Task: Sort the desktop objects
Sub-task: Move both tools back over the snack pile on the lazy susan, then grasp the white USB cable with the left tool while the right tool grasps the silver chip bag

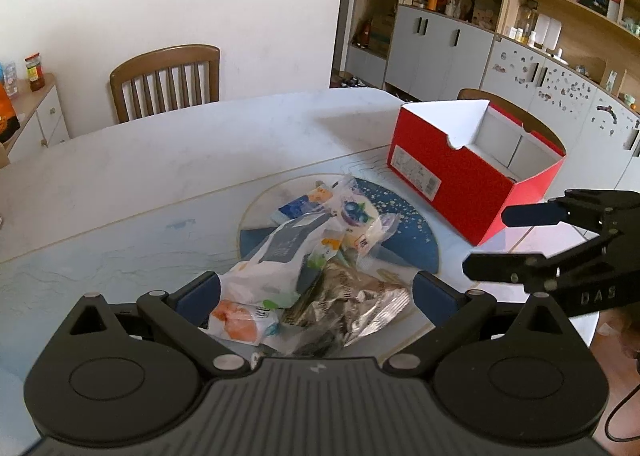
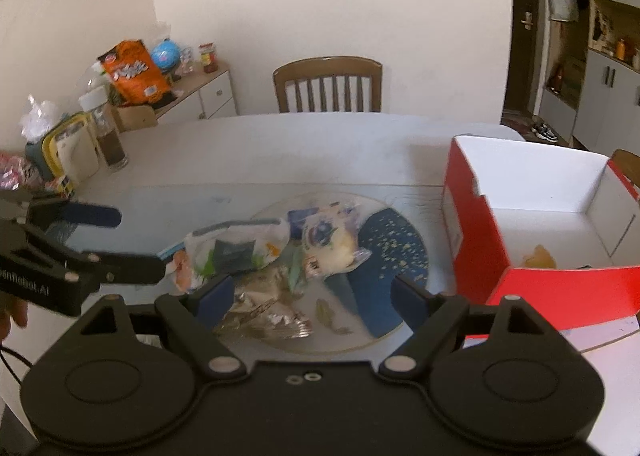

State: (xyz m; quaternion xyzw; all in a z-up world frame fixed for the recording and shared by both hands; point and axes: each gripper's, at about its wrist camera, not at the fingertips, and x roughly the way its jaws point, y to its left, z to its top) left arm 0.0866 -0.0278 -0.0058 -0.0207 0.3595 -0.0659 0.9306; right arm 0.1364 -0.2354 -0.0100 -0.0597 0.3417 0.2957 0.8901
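While both grippers hang over the near edge of the table (image 1: 160, 159), a heap of snack packets lies on the round blue-and-white disc (image 1: 404, 215) set in the tabletop. The left gripper (image 1: 316, 292) has its jaws spread wide, with the near end of the heap lying between them, but the pads do not press on anything. The right gripper (image 2: 312, 296) is likewise spread, nothing clamped; its pads stand to either side of a crumpled silver foil wrapper (image 2: 272, 308).

In the heap, one white packet with a dark panel (image 1: 280, 256) lies with its long axis running from the near left up toward the far right in the left wrist view. One clear bag holding a pale bun with a blueberry label (image 1: 356, 215) sits at the far end of the heap, its long axis slanting toward the red box. One foil wrapper lies nearest the grippers. Further small packets are tucked underneath, and their number cannot be told because of blur and overlap.

One red cardboard box (image 1: 460, 175) with a white inside stands open to the right of the disc, its long axis running away to the far right. The right wrist view shows one pale item (image 2: 538, 256) lying on its floor.

Two wooden chairs stand at the table: one (image 1: 166, 79) at the far side, and another (image 1: 480, 94) behind the box.
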